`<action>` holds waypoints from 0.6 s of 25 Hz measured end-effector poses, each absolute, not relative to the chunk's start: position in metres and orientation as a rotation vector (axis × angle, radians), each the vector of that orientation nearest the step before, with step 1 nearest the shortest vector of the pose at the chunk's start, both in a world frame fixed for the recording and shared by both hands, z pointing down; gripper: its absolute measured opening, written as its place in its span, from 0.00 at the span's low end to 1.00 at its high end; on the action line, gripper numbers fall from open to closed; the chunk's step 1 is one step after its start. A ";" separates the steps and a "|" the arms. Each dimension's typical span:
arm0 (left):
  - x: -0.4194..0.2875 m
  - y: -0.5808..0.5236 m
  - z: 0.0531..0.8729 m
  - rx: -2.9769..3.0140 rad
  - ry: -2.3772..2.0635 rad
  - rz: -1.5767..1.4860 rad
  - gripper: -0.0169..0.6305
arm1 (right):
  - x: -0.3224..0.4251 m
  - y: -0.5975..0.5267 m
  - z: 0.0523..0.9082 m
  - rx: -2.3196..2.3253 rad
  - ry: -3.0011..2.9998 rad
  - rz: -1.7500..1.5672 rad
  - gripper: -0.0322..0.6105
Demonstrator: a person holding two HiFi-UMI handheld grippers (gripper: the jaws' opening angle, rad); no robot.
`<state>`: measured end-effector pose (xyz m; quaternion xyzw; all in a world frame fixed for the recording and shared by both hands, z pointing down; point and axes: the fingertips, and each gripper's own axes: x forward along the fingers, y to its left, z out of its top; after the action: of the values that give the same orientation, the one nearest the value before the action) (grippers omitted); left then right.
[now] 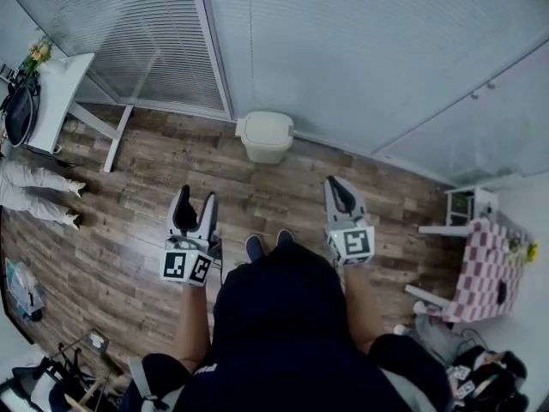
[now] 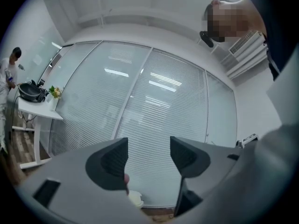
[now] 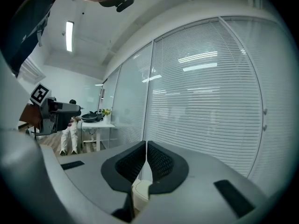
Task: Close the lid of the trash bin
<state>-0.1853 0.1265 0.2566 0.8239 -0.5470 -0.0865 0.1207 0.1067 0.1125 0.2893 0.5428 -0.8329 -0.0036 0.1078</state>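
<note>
Left tongs (image 2: 148,148) spread wide, empty. Right tongs (image 3: 146,146) pressed together, gripping nothing. Cream plastic trash bin (image 1: 265,150), lid (image 1: 266,125) down, stands on wood-plank floor (image 1: 154,187) against glass wall (image 1: 343,50), well ahead of both.

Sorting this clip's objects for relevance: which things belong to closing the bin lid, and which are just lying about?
Job: bin, left gripper, right gripper.
Lying about: white table, pan, flowers, checked table, person.

trash bin (image 1: 267,148): small, cream-coloured, upright on the wood floor (image 1: 154,196) against the glass wall (image 1: 343,50), upper centre of frame. lid (image 1: 265,126) lies flat on top, shut.
</note>
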 end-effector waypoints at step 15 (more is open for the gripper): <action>-0.153 0.110 0.245 2.462 -1.635 -0.138 0.43 | 0.133 0.102 0.266 1.617 -2.486 0.004 0.07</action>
<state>-0.1531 0.1095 0.2446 0.8286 -0.5504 -0.0465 0.0911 0.1329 0.1019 0.2656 0.5431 -0.8350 0.0012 0.0881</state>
